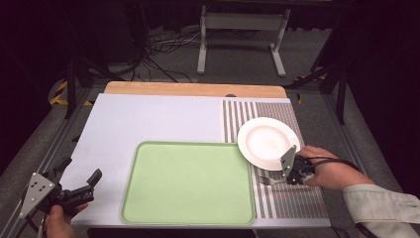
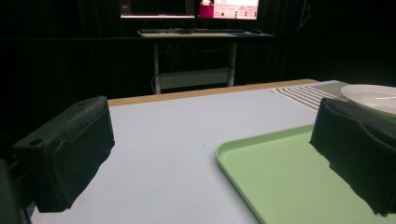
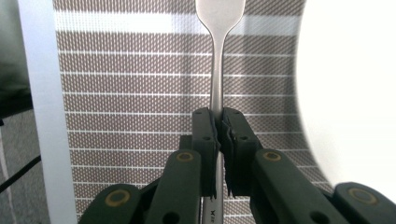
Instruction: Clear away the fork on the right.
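Just right of the green tray (image 1: 188, 182), on the striped placemat (image 1: 292, 198), the right gripper (image 3: 219, 123) has its fingers (image 3: 204, 135) clenched on the handle of a fork (image 3: 218, 60). The fork lies low over the mat, tines toward the tray, with the white plate (image 1: 267, 143) just beyond it. On the tray's other side, the left gripper (image 1: 81, 191) waits over the bench (image 1: 148, 119), its fingers (image 2: 65, 151) released and nothing between them. The grip looks narrow and sits far back on a thin, smooth handle, so the fork could pivot or slide out when lifted. A swing toward the tray could also knock the plate's rim, which overhangs the tray's corner.
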